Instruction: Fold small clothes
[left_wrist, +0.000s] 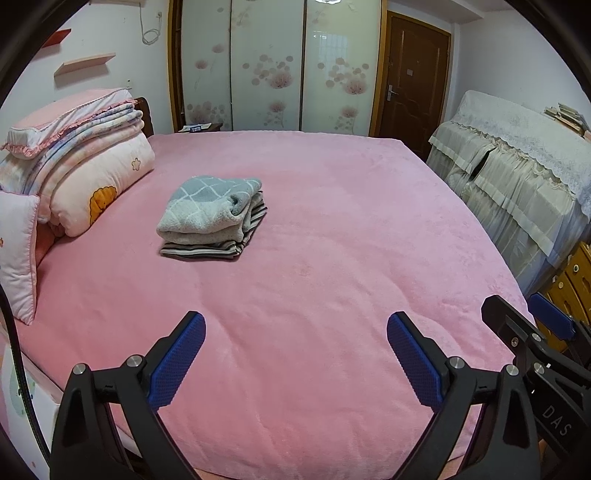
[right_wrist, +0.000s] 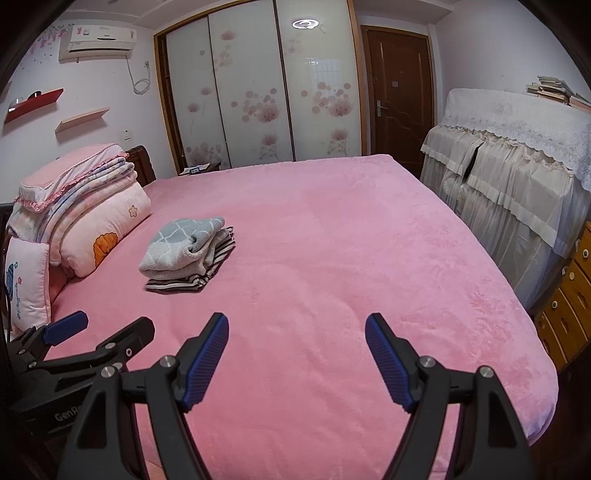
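On the plain pink bed cover (left_wrist: 332, 229), the stack of folded clothes (left_wrist: 212, 218) shows a grey-and-white grid pattern on top, pale beige beneath and dark-and-white stripes lowest. Behind the bed cover, white wardrobe doors (left_wrist: 269, 66) carry pink flowers.

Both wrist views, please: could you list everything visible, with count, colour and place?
folded clothes: one stack, grey-checked piece on top, striped one beneath, on the bed's left half
bed cover: one, pink, fills the middle
folded quilts: one pile, pink and pastel, at the bed's left end
small pillow: one, pale pink, at the far left edge
wardrobe: one, three white floral doors, back wall
door: one, brown, right of the wardrobe
covered furniture: one, under cream lace cloth, right of the bed
air conditioner: one, white, high on the left wall
left gripper: black with blue pads, open, empty
right gripper: black with blue pads, open, empty
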